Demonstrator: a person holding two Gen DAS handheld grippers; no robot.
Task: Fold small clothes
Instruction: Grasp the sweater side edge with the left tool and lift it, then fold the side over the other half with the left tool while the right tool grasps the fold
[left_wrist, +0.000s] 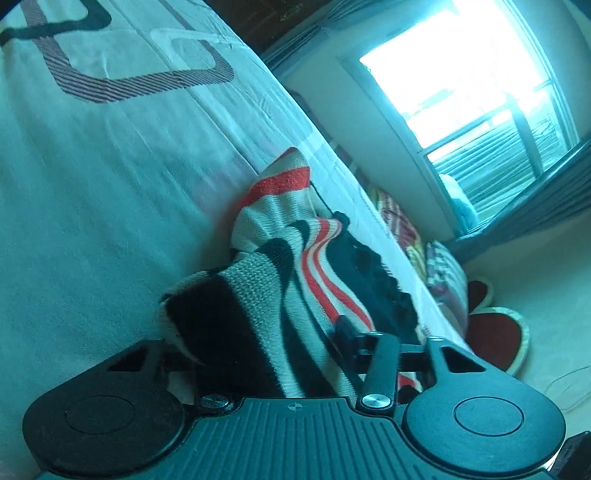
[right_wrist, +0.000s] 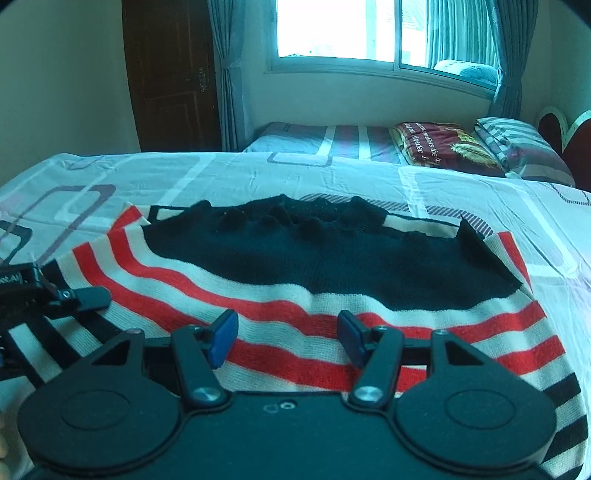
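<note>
A small knitted garment (right_wrist: 295, 258), black in the middle with cream, red and black stripes around it, lies spread on the bed sheet (right_wrist: 258, 173). In the right wrist view my right gripper (right_wrist: 288, 336) hovers over the garment's near striped edge. Its blue pads (right_wrist: 221, 339) stand apart with no cloth pinched. My left gripper (right_wrist: 85, 297) sits at the garment's left edge. In the left wrist view the garment (left_wrist: 280, 221) is bunched up between the fingers of my left gripper (left_wrist: 258, 332). Cloth hides the left finger.
Beyond the bed lies a lower mattress (right_wrist: 332, 142) with a folded dark red blanket (right_wrist: 443, 147) and a striped pillow (right_wrist: 517, 144). A window (right_wrist: 351, 29) with curtains, a dark wooden door (right_wrist: 170, 74) and a red headboard (right_wrist: 569, 136) line the far wall.
</note>
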